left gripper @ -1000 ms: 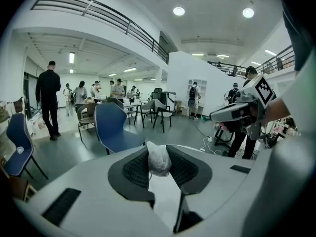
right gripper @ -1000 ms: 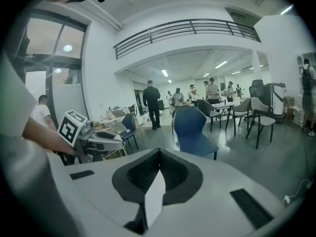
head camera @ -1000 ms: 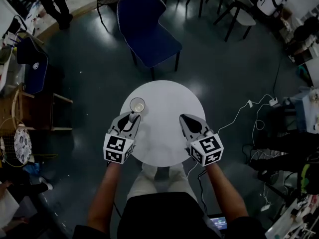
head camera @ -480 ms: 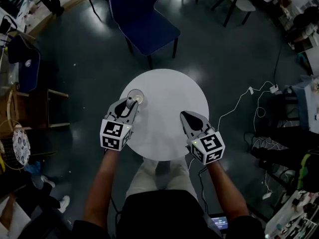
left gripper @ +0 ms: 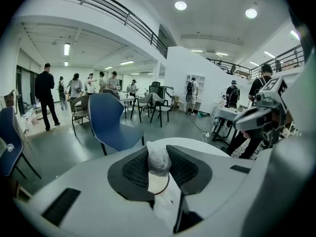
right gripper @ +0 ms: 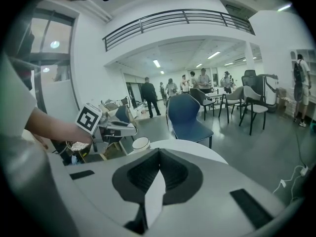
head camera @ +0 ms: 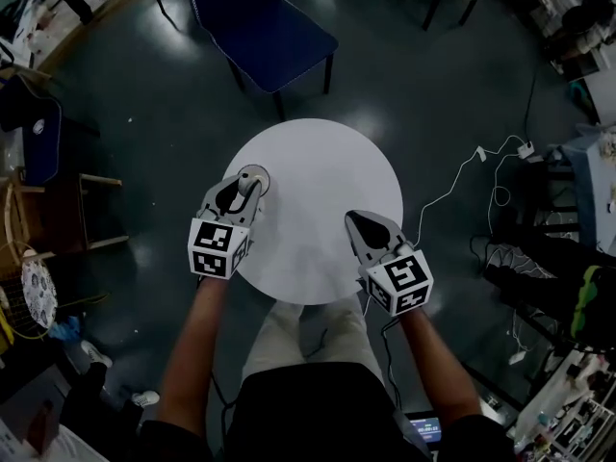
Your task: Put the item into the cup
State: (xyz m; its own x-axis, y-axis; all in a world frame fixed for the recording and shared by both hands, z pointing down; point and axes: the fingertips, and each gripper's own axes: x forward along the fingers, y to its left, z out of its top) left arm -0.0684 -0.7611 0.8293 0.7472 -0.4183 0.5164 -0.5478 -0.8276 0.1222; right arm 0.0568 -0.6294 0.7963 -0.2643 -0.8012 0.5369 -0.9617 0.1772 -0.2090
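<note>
Item (left gripper: 159, 158), a pale crumpled lump, is clamped between the jaws of the left gripper (head camera: 246, 185). The ribbed pads (left gripper: 134, 170) press on it from both sides, and its top pokes up above them. It hangs right over the cup (right gripper: 140, 143), a small round cup with a pale inside and a dark rim that shows just beneath the lump in the left gripper view. Whether the item touches the rim cannot be told.

The cup stands upright near the left edge of the round white worktop (head camera: 322, 176). In the head view the left gripper's tips overlap it, so only part of the rim shows.

The right gripper (head camera: 359, 219) is held over the right front part of the worktop, well apart from the cup. Its jaws are together with nothing between them. Both grippers slant downward, away from the person, each held in a hand with a bare forearm.

Beyond the worktop stands a blue chair (head camera: 252, 22) on the dark floor (head camera: 144, 142). To the right a white cable (head camera: 462, 192) trails across the floor. In the gripper views, people stand among more chairs far back in the room.
</note>
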